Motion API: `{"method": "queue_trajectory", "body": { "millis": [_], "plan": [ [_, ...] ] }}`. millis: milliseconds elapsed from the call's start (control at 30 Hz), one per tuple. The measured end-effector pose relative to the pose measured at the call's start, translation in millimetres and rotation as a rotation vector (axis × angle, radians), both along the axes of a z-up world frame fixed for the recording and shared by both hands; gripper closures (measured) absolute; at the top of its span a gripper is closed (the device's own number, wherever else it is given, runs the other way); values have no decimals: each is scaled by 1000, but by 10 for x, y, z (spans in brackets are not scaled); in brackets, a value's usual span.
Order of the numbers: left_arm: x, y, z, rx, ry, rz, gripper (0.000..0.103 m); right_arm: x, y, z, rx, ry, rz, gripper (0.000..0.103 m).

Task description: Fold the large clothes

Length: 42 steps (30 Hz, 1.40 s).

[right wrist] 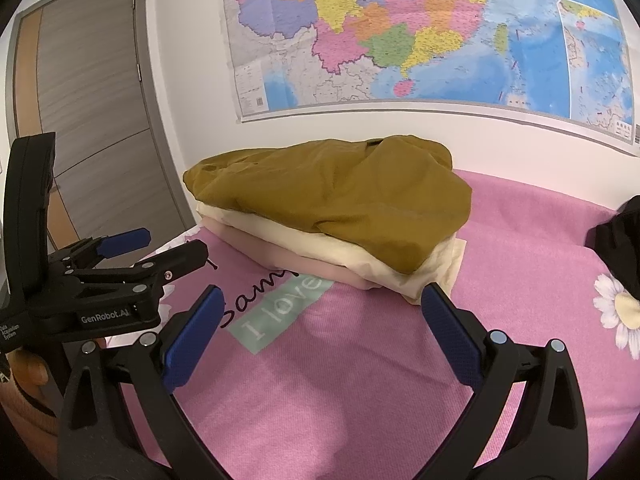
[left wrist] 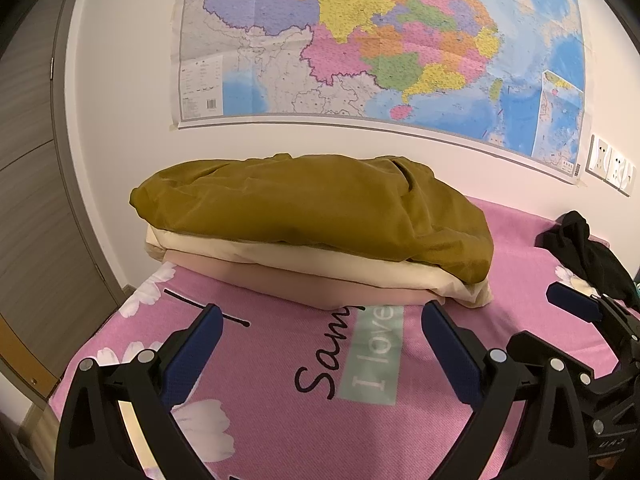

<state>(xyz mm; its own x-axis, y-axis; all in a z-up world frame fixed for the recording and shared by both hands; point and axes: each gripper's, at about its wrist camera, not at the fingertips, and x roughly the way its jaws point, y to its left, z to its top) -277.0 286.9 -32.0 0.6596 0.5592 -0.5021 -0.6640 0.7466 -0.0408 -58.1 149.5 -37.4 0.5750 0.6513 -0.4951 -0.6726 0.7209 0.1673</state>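
Left wrist view: folded stack, mustard garment (left wrist: 316, 216) on top of cream (left wrist: 280, 256) and pink (left wrist: 304, 284) pieces, sits on the pink bedsheet (left wrist: 420, 420) by the wall, just ahead of both tongs. Left gripper (left wrist: 320, 320) spread wide, empty. Right gripper (right wrist: 322, 300) likewise, empty. Black garment (left wrist: 588, 252) lies off right, apart.

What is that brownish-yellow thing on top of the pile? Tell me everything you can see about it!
The mustard-brown garment is soft, wrinkly cloth, folded into a puffy, rounded bundle. It lies on top of a stack, resting on a folded cream garment, which sits on a pale pink one. Its front right corner droops over the cream layer's edge. A small slit or opening shows near its back. The stack sits on the pink bedspread by the wall. Neither gripper touches it.
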Motion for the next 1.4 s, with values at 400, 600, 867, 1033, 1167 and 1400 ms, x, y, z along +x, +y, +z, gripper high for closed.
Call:
{"method": "queue_trajectory", "body": {
  "millis": [400, 600, 867, 1033, 1167, 1400],
  "plan": [
    [21, 9, -20, -3, 7, 0, 7, -8, 5, -10, -3, 2, 3, 6],
    [26, 19, -28, -7, 12, -2, 7, -2, 8, -18, -4, 6, 3, 6],
    [24, 28, -58, -14, 17, 3, 7, -7, 6, -26, -3, 10, 5, 6],
    [24, 32, -60, -15, 16, 2, 7, -5, 6, -26, -4, 11, 3, 6],
    [24, 38, -62, -18, 14, 2, 7, -9, 13, -17, -1, 12, 3, 6],
    [18, 44, -62, -24, 15, 4, 7, -6, 13, -11, 2, 11, 4, 6]
  ]
}}
